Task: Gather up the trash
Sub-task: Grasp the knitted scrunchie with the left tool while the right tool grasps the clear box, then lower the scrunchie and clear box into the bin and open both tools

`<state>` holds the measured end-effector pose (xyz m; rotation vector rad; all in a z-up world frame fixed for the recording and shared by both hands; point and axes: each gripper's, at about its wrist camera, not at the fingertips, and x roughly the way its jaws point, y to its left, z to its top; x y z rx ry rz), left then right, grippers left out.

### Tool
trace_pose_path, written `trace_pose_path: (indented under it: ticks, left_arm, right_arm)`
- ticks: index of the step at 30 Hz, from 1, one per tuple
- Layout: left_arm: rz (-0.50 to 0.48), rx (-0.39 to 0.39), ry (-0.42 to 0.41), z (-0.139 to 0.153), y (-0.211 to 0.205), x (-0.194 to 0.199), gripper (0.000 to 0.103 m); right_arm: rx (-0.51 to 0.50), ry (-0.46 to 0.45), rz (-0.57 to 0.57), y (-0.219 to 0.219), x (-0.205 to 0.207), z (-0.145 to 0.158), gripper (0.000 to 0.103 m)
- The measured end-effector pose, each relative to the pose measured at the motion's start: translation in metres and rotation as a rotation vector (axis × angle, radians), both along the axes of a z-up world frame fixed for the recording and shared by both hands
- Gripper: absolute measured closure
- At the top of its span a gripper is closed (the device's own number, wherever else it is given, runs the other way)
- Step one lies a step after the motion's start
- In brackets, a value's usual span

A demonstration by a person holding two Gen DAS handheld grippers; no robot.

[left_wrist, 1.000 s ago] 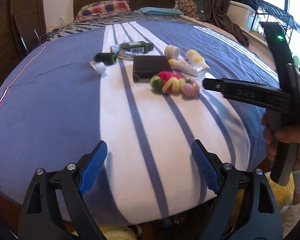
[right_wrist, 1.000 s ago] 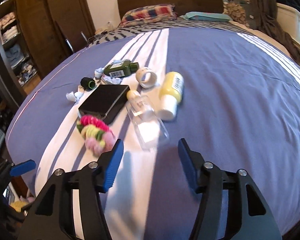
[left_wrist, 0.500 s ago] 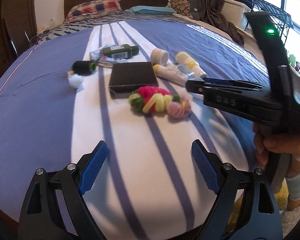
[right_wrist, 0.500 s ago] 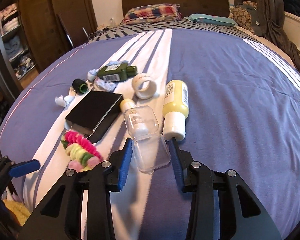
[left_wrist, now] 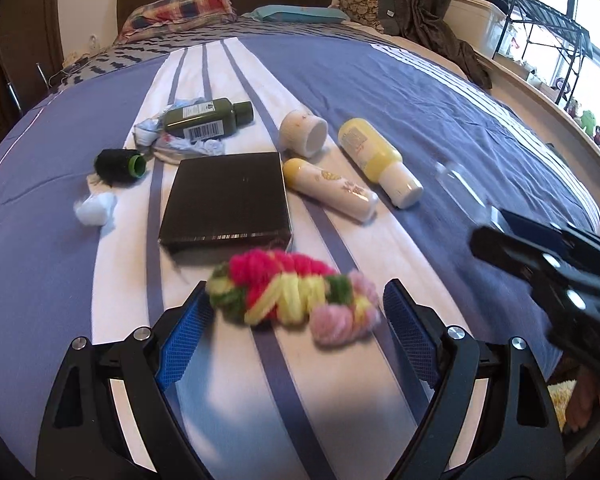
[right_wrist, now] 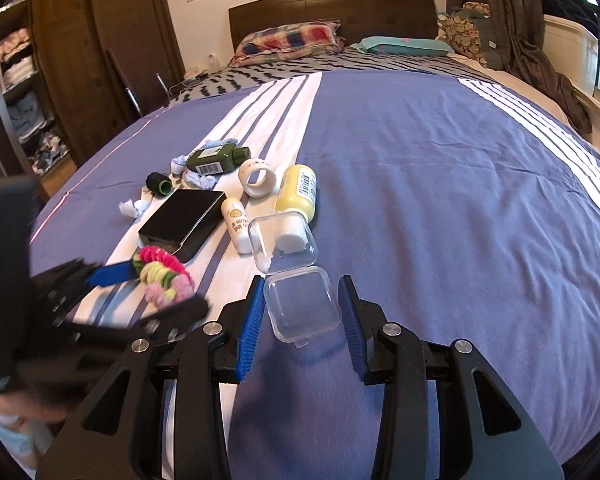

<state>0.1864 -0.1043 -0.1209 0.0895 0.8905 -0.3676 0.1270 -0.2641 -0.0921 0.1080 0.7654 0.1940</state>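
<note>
Right tool (right_wrist: 302, 312): pads narrowed onto the lid half of the clear plastic case (right_wrist: 292, 276), touching both its sides; hinged box half sticks forward over the bed (right_wrist: 440, 200). Held by the flat lid, likely because it fits between the pads.
Left tool (left_wrist: 296, 330): spread wide, nothing gripped; pads straddle the yarn bundle (left_wrist: 296, 296) without pressing it, apparently lined up for a grab.
Yarn bundle: lying on the white stripe, just in front of the black box (left_wrist: 226, 200).
Other trash: green bottle (left_wrist: 206, 118), crumpled tissue (left_wrist: 96, 210), black cap (left_wrist: 118, 164), white cup (left_wrist: 303, 133), yellow bottle (left_wrist: 378, 160), white tube (left_wrist: 330, 190), clustered mid-bed.
Bin: not in view.
Progress: early, most items uncollected.
</note>
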Motion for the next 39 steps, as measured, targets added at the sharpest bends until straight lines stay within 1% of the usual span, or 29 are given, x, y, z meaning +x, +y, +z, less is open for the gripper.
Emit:
trace_pose_path:
  ticks: [2,3,4,11,16,20,26,29,32,35,39]
  left_arm:
    - [-0.004,-0.004,-0.004,-0.001,0.000,0.002,0.022]
    - [-0.004,-0.005,-0.007,-0.001,0.000,0.001,0.030]
    - [-0.004,-0.006,-0.007,0.000,0.001,0.000,0.031]
    - [-0.007,-0.008,-0.008,0.005,0.010,-0.025,0.033]
    - [-0.004,-0.001,-0.023,0.010,0.022,-0.060,0.033]
    - [-0.005,-0.002,-0.052,0.019,0.033,-0.096,0.033]
    - [-0.003,-0.013,-0.074,0.026,0.047,-0.143,0.033]
    - [0.005,-0.010,-0.077,0.021,0.055,-0.168,0.033]
    - [0.013,-0.007,-0.066,0.013,0.060,-0.186,0.033]
    - [0.013,-0.013,-0.024,-0.005,0.065,-0.206,0.033]
    - [0.015,0.004,0.027,-0.030,0.066,-0.217,0.033]
  right_arm:
    - [-0.006,-0.005,-0.003,0.001,-0.003,0.001,0.065]
    - [-0.006,-0.007,-0.006,0.001,-0.005,0.001,0.065]
    - [-0.005,-0.007,-0.007,0.000,-0.007,0.002,0.065]
    - [-0.003,-0.009,-0.014,0.005,-0.026,0.003,0.065]
    - [-0.008,-0.015,-0.009,0.013,-0.048,0.006,0.065]
    - [-0.007,-0.022,-0.003,0.020,-0.073,0.012,0.065]
    - [-0.019,-0.009,-0.008,0.031,-0.110,0.009,0.065]
    - [-0.017,0.012,-0.002,0.034,-0.130,0.002,0.065]
    - [-0.008,0.051,0.011,0.036,-0.148,-0.013,0.064]
    - [0.005,0.099,0.018,0.037,-0.161,-0.030,0.064]
    - [0.018,0.166,0.031,0.043,-0.171,-0.056,0.064]
